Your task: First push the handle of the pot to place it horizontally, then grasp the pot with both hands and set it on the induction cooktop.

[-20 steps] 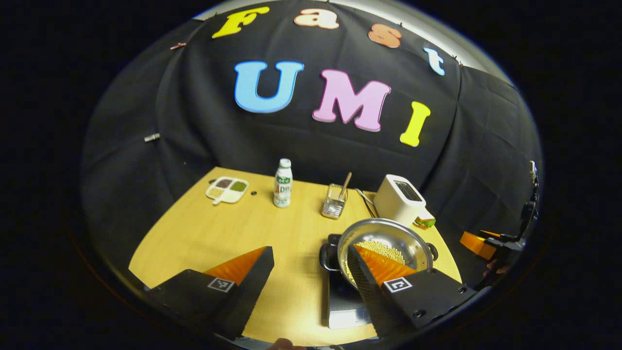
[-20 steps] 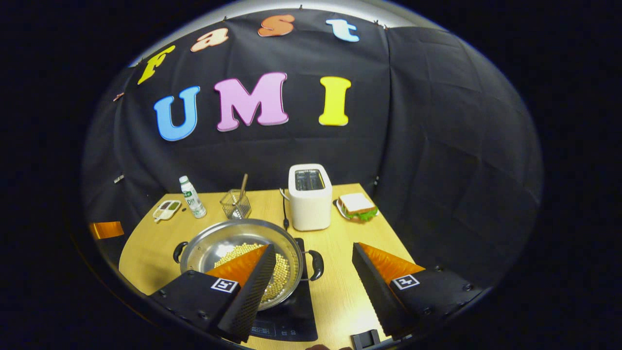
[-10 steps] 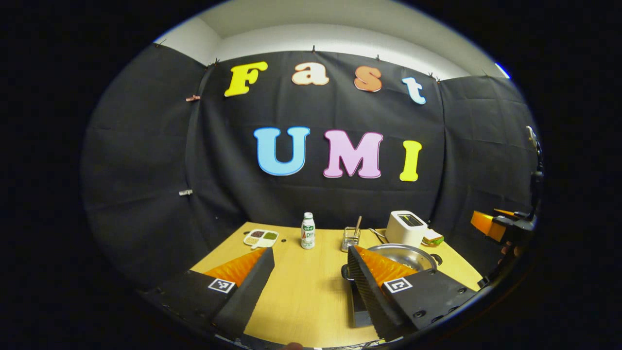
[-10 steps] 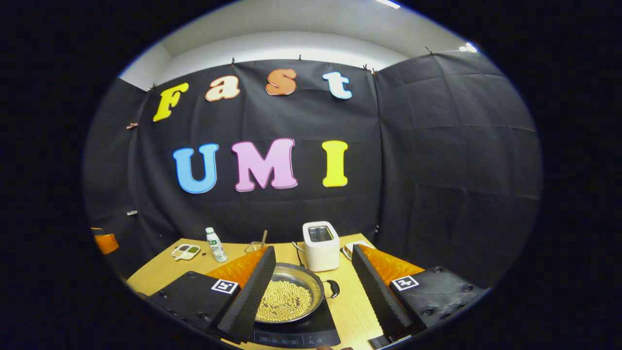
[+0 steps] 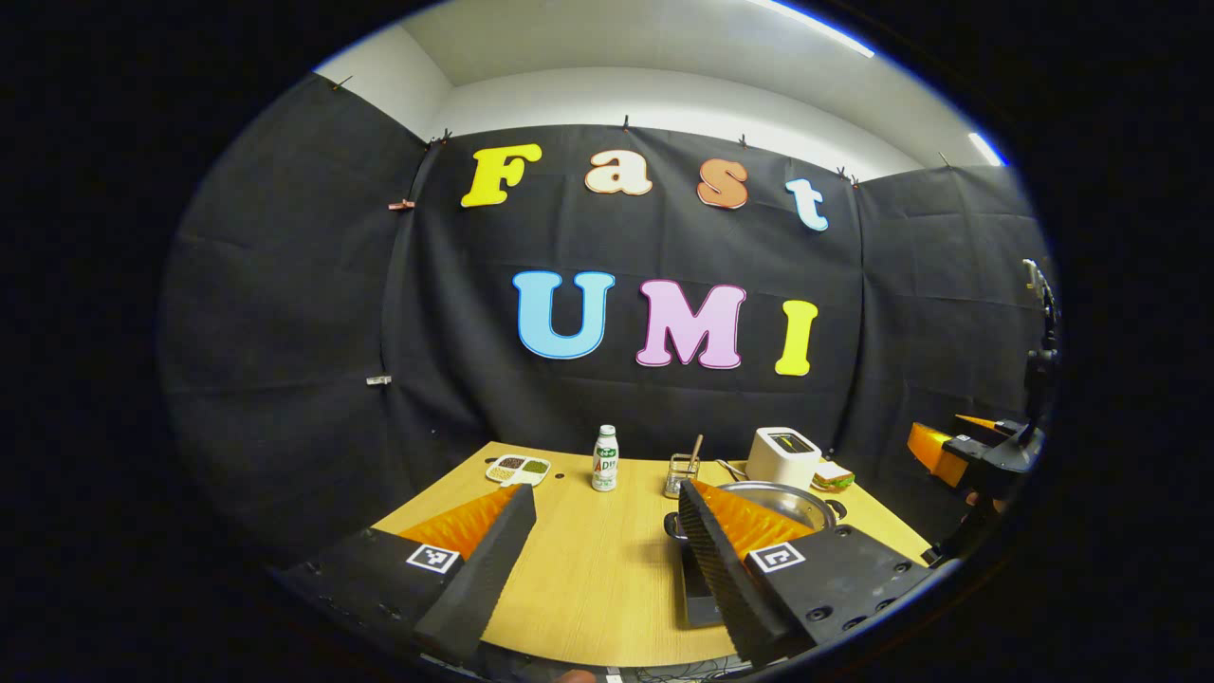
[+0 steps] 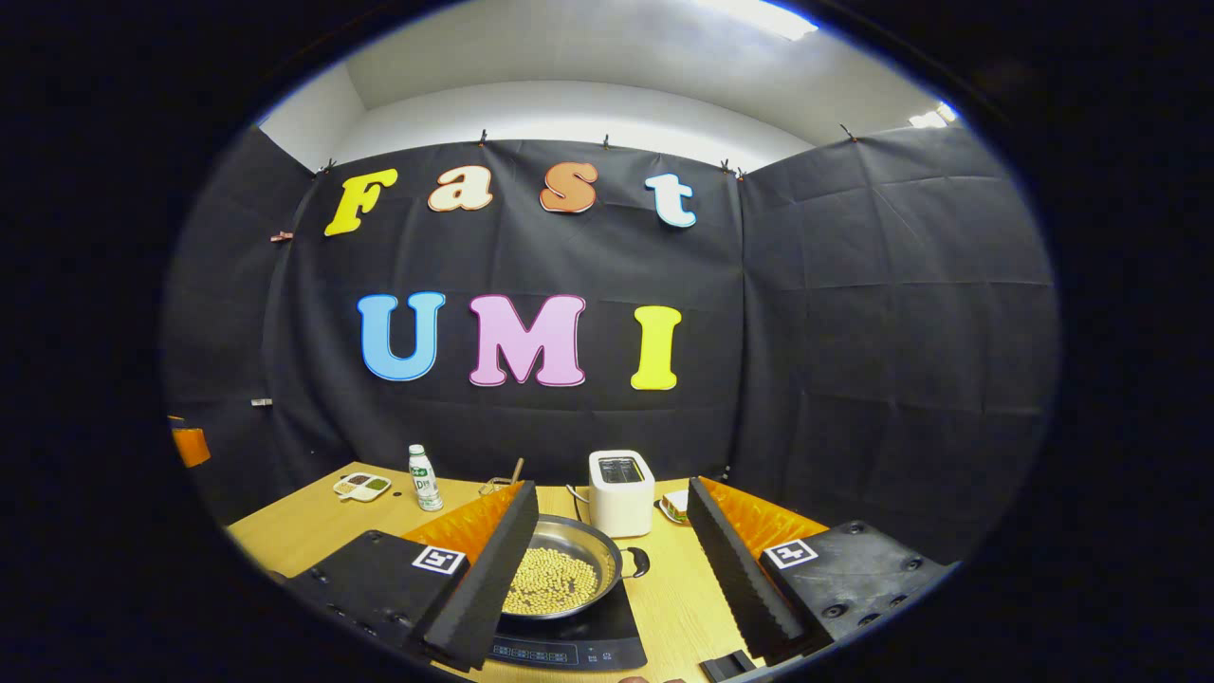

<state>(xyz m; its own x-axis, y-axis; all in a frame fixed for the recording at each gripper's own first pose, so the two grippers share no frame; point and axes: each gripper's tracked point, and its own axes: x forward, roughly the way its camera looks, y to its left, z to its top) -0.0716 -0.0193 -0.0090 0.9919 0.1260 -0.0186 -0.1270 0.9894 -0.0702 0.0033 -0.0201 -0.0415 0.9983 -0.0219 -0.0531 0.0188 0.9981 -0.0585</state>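
On cooktop [image 6: 569, 634]: pot [image 6: 560, 574] | both tongs spread, clear above table [image 5: 597, 588]

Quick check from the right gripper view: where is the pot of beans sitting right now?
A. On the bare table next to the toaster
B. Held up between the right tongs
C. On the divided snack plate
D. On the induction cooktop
D: in the right gripper view the pot rests on the black induction cooktop, in front of the toaster, while the right tongs are open, holding nothing.
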